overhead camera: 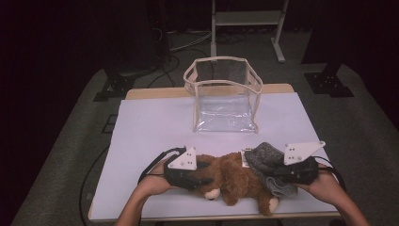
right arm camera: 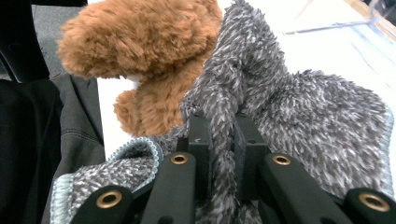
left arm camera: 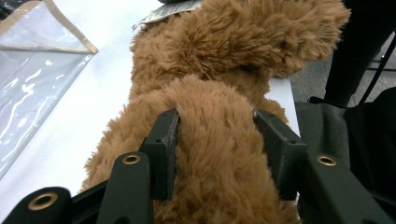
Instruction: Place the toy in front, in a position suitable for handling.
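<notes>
A clear plastic bag with beige fabric trim point(overhead camera: 226, 96) stands upright and open-topped at the far middle of the table point(overhead camera: 150, 127), which is covered in a pale lilac sheet. Nothing can be seen inside it; its see-through walls show the sheet beneath. In the left gripper view a corner of this bag point(left arm camera: 32, 70) lies at the upper left, well apart from the toy.

A brown plush teddy bear point(overhead camera: 230, 181) lies across the near edge of the table, between the two hands. A fuzzy grey knitted garment with a pale blue hem point(overhead camera: 270, 165) is draped over the bear's right-hand end, touching it.

The left tool point(overhead camera: 200, 173) has its jaws partly spread and pressed into the bear's fur: in the left gripper view the brown plush point(left arm camera: 219, 154) bulges up between the two black pads, which dig in on either side, so the tool is pinching a thick fold of the bear.

The right tool point(overhead camera: 282, 170) has its jaws drawn close together. In the right gripper view they squeeze a narrow ridge of the grey garment point(right arm camera: 224, 126) between them, with the rest of the cloth spreading to the right and the bear point(right arm camera: 140, 42) just beyond, at the upper left.
</notes>
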{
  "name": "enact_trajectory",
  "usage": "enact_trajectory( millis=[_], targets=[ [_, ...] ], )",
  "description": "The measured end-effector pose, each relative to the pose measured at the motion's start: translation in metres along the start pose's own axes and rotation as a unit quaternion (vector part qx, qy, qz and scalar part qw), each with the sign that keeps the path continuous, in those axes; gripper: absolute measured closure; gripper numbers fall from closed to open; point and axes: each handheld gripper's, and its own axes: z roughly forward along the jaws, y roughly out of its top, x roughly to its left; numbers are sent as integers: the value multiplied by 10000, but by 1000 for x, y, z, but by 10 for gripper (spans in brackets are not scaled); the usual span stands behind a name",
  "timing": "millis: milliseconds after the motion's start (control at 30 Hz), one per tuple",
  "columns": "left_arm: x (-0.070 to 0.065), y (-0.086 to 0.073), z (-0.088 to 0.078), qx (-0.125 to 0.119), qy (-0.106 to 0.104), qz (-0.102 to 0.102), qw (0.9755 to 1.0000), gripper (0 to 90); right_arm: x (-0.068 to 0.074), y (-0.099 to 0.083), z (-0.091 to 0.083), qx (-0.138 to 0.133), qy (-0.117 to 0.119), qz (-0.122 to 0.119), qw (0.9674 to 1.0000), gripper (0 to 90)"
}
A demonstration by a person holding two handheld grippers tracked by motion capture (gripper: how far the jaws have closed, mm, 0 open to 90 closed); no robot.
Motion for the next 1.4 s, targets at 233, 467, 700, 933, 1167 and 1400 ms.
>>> enact_trajectory(
  millis=[233, 467, 700, 933, 1167, 1400],
  targets=[
    [0, -4, -2, -38, -46, -36, 10000, 521, 4, 18, 12, -62, 89, -309, 9995, 789],
    [0, -4, -2, -71, -75, -28, 9999, 514, 2, -12, -3, -259, 64, 145, 9995, 788],
    [0, -1, 1, -68, -78, -13, 9999, 509, 1, -46, -24, -388, -85, 601, 9974, 788],
    [0, -1, 1, -66, -70, -8, 10000, 503, 5, -2, -19, -584, 115, 100, 9982, 787],
    [0, 0, 1, -42, -51, 25, 10000, 498, 23, 36, 14, -572, 558, -464, 9957, 787],
    [0, 0, 1, -50, -57, 22, 10000, 497, 23, 30, 36, -88, 528, -568, 9969, 784]
  ],
)
